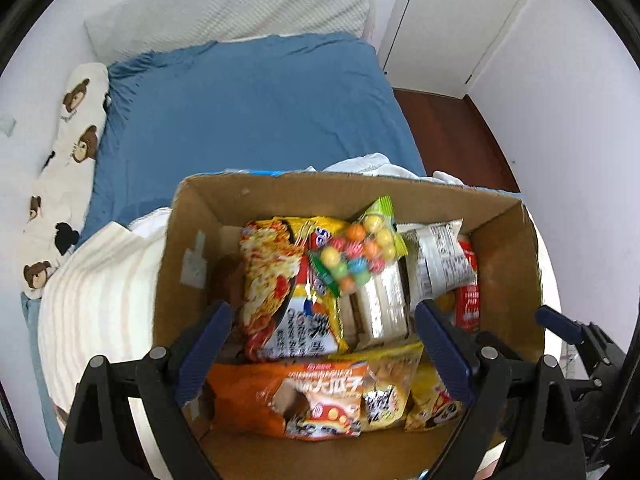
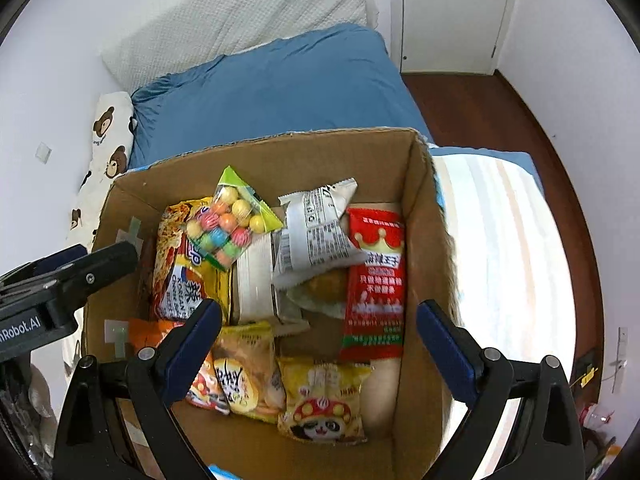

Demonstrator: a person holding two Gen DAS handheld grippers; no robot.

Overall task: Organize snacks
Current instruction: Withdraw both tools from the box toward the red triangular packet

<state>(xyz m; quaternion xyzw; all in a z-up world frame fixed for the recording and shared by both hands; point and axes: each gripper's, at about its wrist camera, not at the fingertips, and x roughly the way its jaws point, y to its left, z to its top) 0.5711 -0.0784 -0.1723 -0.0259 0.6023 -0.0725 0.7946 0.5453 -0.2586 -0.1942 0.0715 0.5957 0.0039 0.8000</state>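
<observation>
An open cardboard box (image 1: 192, 240) (image 2: 280, 160) stands on the bed, filled with snacks. Inside lie a yellow-red noodle packet (image 1: 280, 280) (image 2: 176, 264), a bag of coloured gumballs (image 1: 356, 252) (image 2: 232, 224), a white wrapper (image 1: 436, 260) (image 2: 316, 236), a red packet (image 2: 376, 280), an orange packet (image 1: 288, 396) and a yellow mushroom-print packet (image 2: 324, 400). My left gripper (image 1: 323, 307) hangs open above the box's left half with nothing between its fingers. Over the right half, my right gripper (image 2: 319, 306) is open and empty too.
The box rests on a bed with a blue sheet (image 1: 248, 112). A bear-print pillow (image 1: 72, 140) lies along the wall, and a striped white blanket (image 1: 100, 300) (image 2: 500, 240) sits beside the box. Dark wood floor (image 2: 480, 112) and a white door (image 1: 440, 20) are to the right.
</observation>
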